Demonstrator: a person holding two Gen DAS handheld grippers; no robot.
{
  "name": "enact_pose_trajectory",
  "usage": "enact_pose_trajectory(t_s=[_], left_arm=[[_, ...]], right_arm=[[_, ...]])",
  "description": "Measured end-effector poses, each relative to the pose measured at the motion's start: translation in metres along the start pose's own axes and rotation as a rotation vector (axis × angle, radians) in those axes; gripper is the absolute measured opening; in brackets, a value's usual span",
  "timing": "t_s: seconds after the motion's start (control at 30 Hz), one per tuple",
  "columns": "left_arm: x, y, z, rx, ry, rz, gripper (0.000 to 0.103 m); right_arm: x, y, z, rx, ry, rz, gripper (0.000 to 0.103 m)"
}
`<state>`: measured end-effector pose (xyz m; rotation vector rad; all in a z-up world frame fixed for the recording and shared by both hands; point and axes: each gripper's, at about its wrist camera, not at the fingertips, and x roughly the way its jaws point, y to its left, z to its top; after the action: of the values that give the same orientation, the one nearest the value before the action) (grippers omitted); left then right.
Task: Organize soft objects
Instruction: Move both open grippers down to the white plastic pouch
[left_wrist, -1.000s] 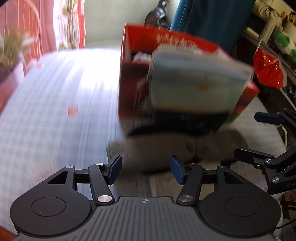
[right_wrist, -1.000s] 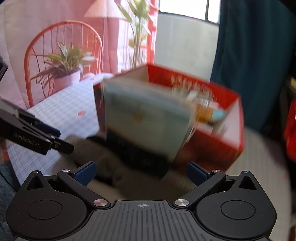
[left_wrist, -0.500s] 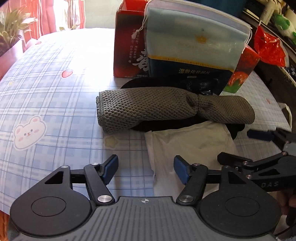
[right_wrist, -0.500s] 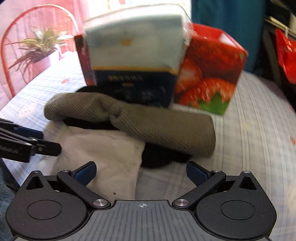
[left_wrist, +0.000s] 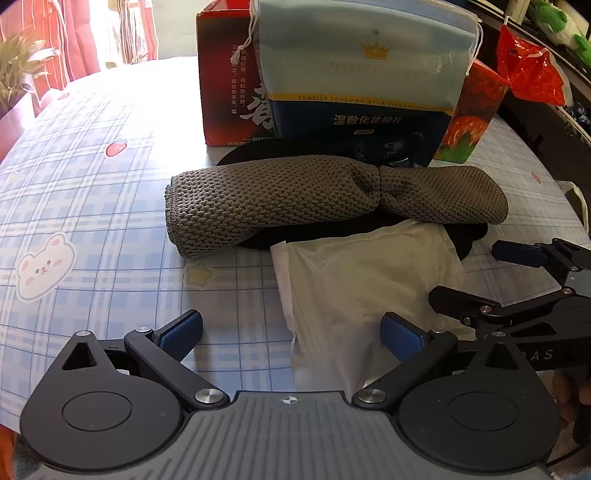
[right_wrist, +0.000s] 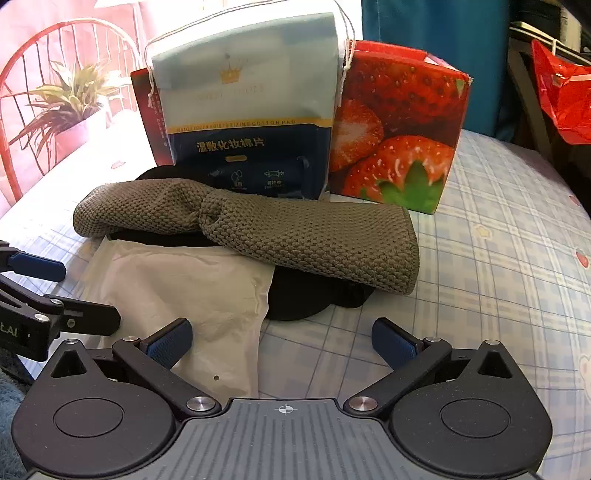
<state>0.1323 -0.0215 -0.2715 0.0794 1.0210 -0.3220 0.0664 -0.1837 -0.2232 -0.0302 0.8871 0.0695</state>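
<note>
A grey-brown knitted cloth (left_wrist: 325, 199) lies rolled across a black soft item (left_wrist: 465, 236) on the checked tablecloth; it also shows in the right wrist view (right_wrist: 280, 236). A white pouch (left_wrist: 362, 284) lies in front of it, also in the right wrist view (right_wrist: 177, 288). A blue cotton-pad bag (left_wrist: 365, 74) leans against a red strawberry box (right_wrist: 399, 133). My left gripper (left_wrist: 291, 332) is open and empty, low over the pouch's near left edge. My right gripper (right_wrist: 280, 339) is open and empty just before the pouch and the black item (right_wrist: 310, 295).
The table (left_wrist: 74, 184) has a blue checked cloth with bear and strawberry prints. A potted plant (right_wrist: 66, 99) and red chair stand at the far left. A red plastic bag (left_wrist: 528, 70) lies on a shelf to the right.
Both grippers have dropped and pulled back from the box; the view has tilted down onto the cloths. The left gripper's jaws have opened wider.
</note>
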Motion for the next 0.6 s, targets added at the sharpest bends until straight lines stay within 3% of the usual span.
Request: enact_pose_trajectory(t_s=[0.6], left_arm=[[0.009, -0.012, 0.005, -0.035, 0.022, 0.055, 0.103]], right_arm=[[-0.006, 0.002, -0.006, -0.011, -0.044, -0.003, 0.103]])
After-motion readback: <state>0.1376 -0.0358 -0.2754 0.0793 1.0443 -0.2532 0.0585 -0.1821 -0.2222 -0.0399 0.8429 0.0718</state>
